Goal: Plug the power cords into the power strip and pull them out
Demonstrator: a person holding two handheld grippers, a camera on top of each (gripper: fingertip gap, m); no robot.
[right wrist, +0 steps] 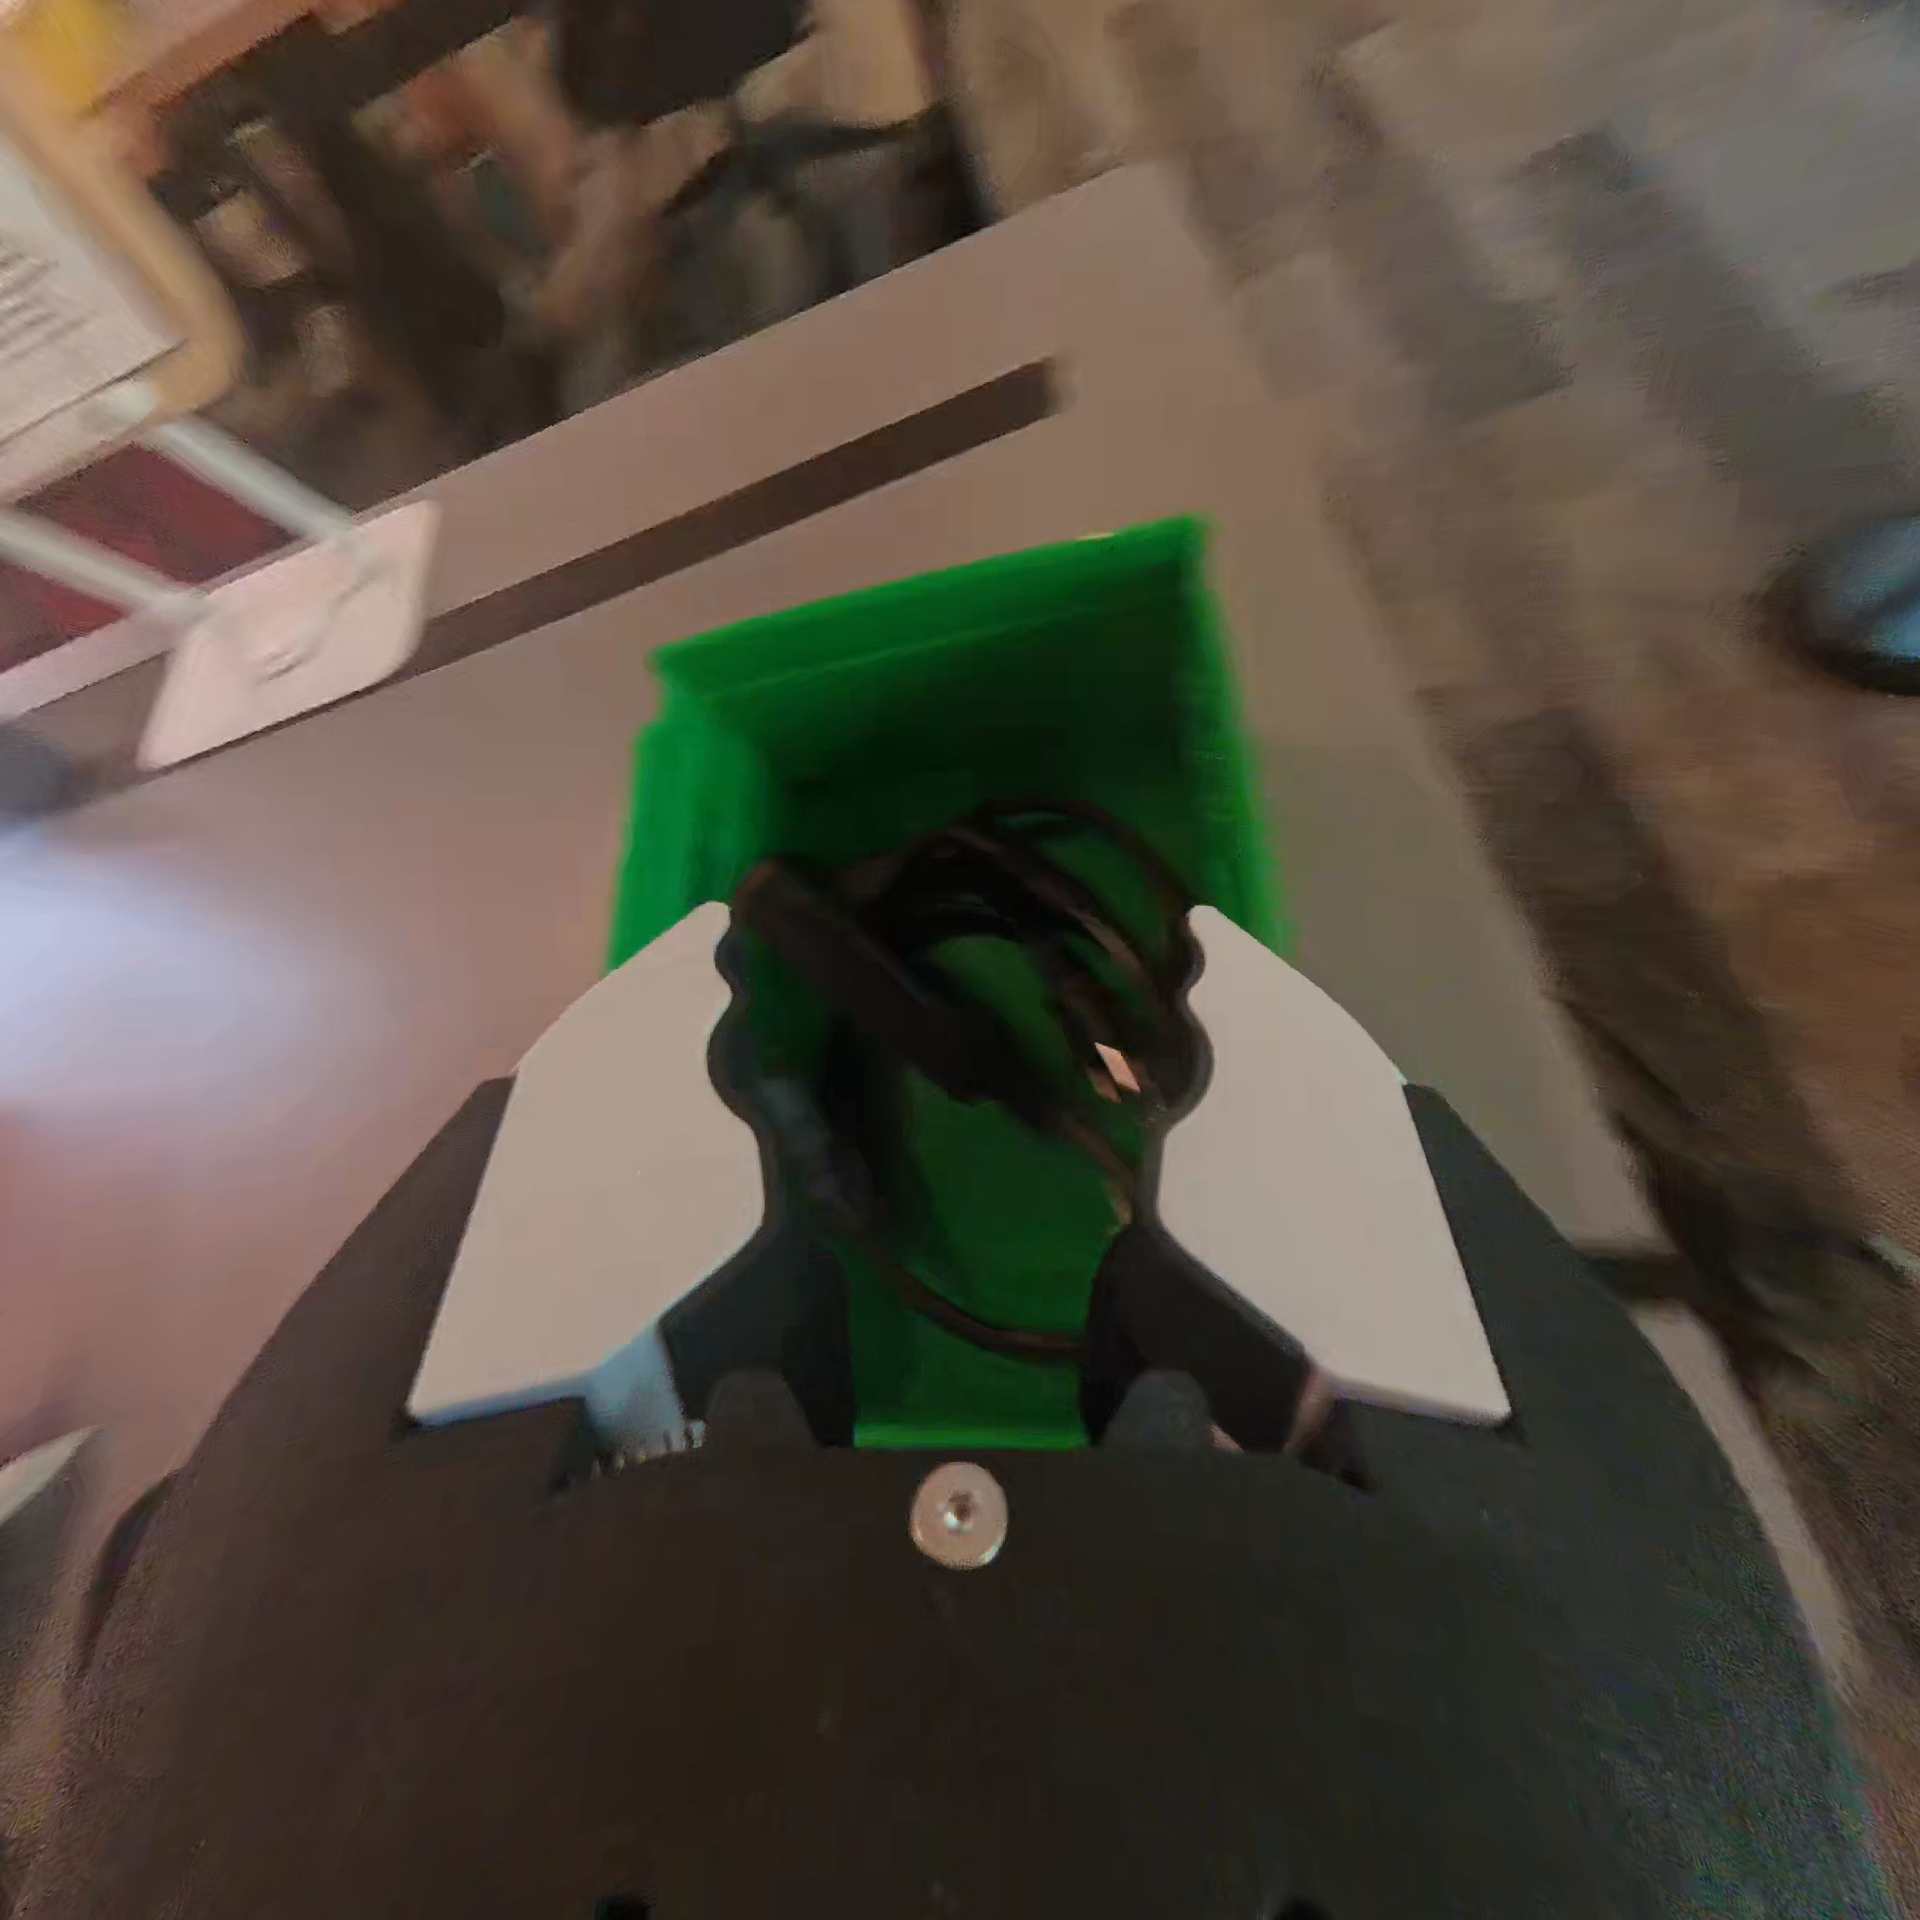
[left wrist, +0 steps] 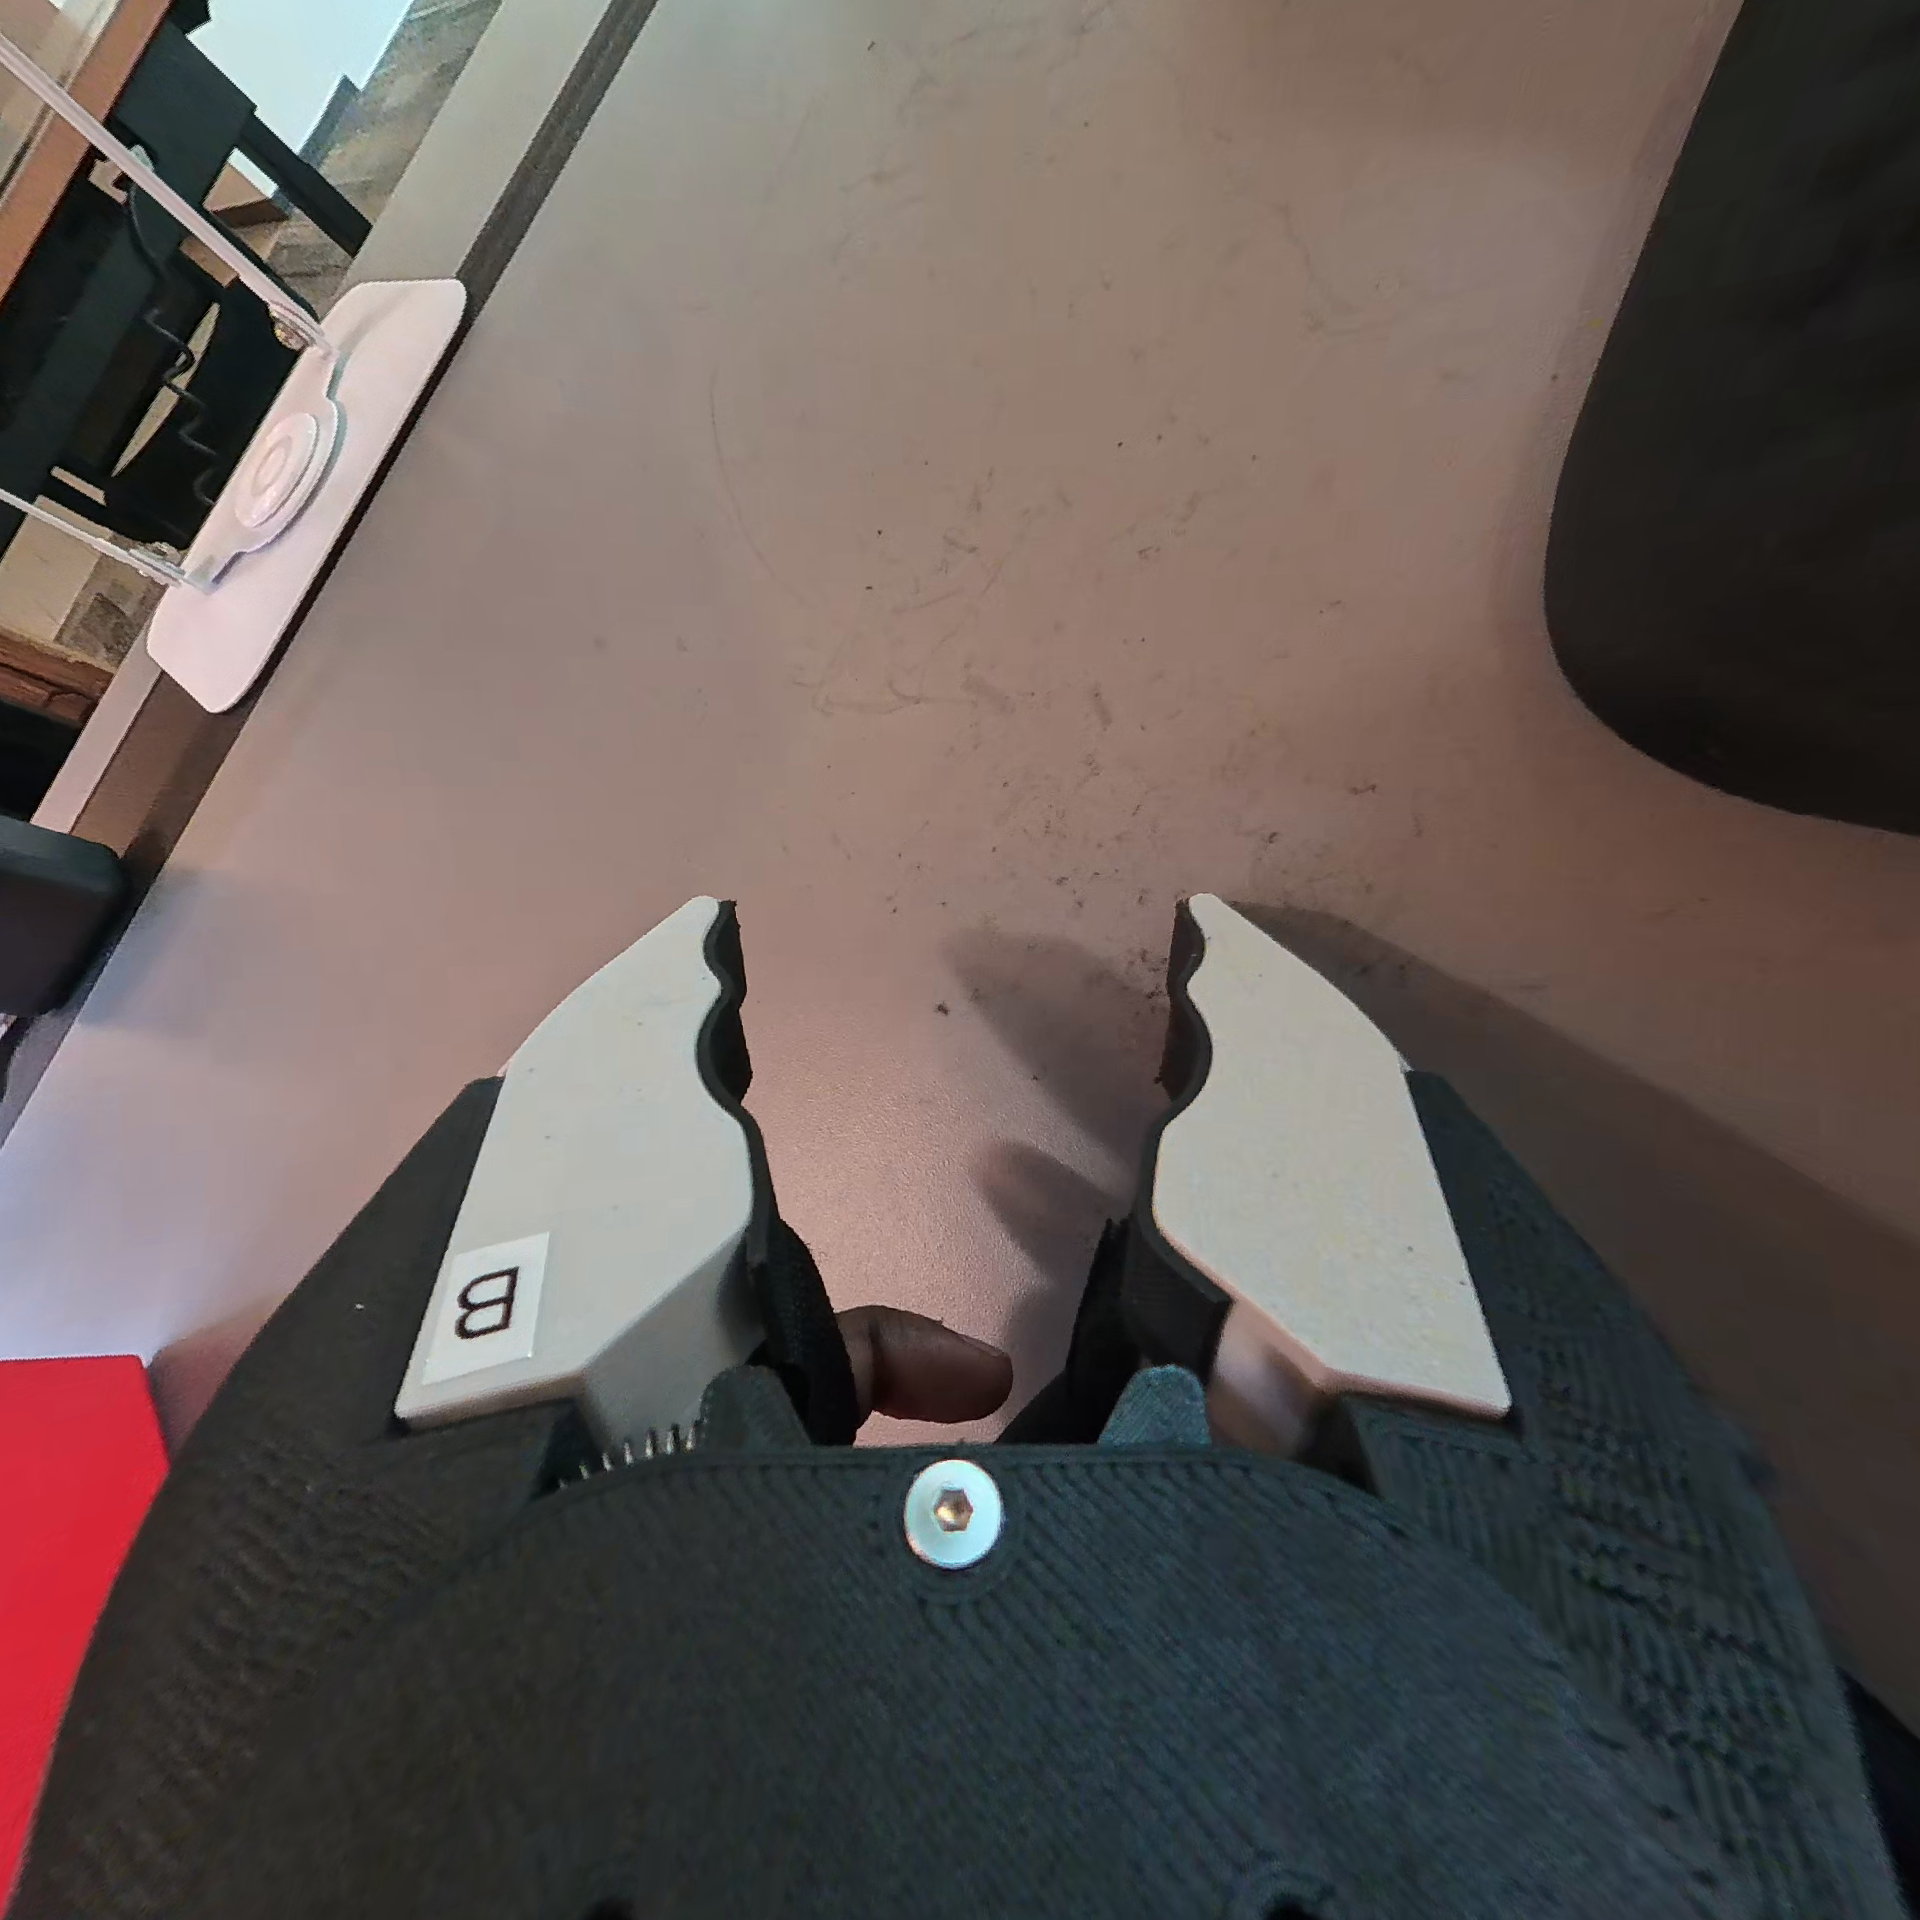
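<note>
Left claw (left wrist: 958, 997): jaws spread, nothing between them; bare desk (left wrist: 935, 468) ahead gives free passage.
Ahead-left of left claw: white plate (left wrist: 312, 488) with clear stand at the desk edge.
Ahead-right of left claw: dark rounded object (left wrist: 1766, 416) blocks that side.
Near-left of left claw: red box (left wrist: 73, 1558).
Right claw (right wrist: 958, 997): jaws spread above green bin (right wrist: 935, 707); its walls close both sides.
Inside bin: tangled black power cords (right wrist: 987, 966) fill the gap between the jaws.

The left wrist view is evenly lit and sharp; soft shadows are cast on the table (left wrist: 1039, 520). The right wrist view is heavily smeared, with a glare patch at left.
</note>
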